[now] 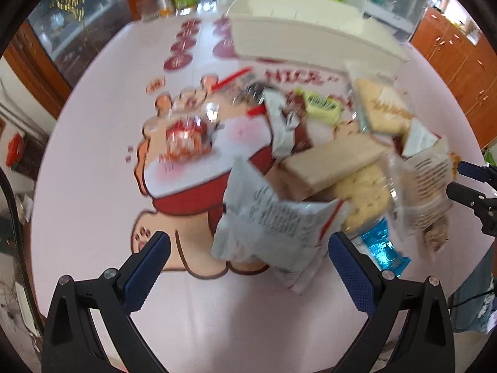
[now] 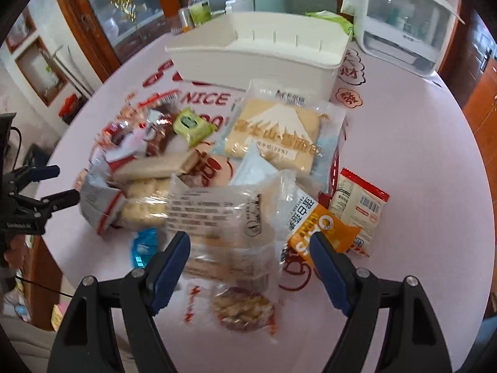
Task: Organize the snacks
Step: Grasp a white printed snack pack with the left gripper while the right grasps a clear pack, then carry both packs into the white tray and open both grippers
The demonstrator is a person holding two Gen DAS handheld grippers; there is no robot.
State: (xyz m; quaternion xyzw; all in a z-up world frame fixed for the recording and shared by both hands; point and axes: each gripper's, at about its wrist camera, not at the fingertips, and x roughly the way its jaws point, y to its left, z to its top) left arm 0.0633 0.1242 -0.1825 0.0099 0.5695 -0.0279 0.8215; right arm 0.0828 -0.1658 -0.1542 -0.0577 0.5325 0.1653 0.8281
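Both grippers have their fingers spread wide and hold nothing: left gripper [image 1: 248,250], right gripper [image 2: 250,248]. On the pink table [image 2: 419,161] stands a white bin [image 2: 257,52], and just before it lies the snack pile [image 2: 217,168]. Biggest is the bread pack [image 2: 276,130], smaller the orange bar [image 2: 320,227], smallest the green candy [image 2: 191,124].
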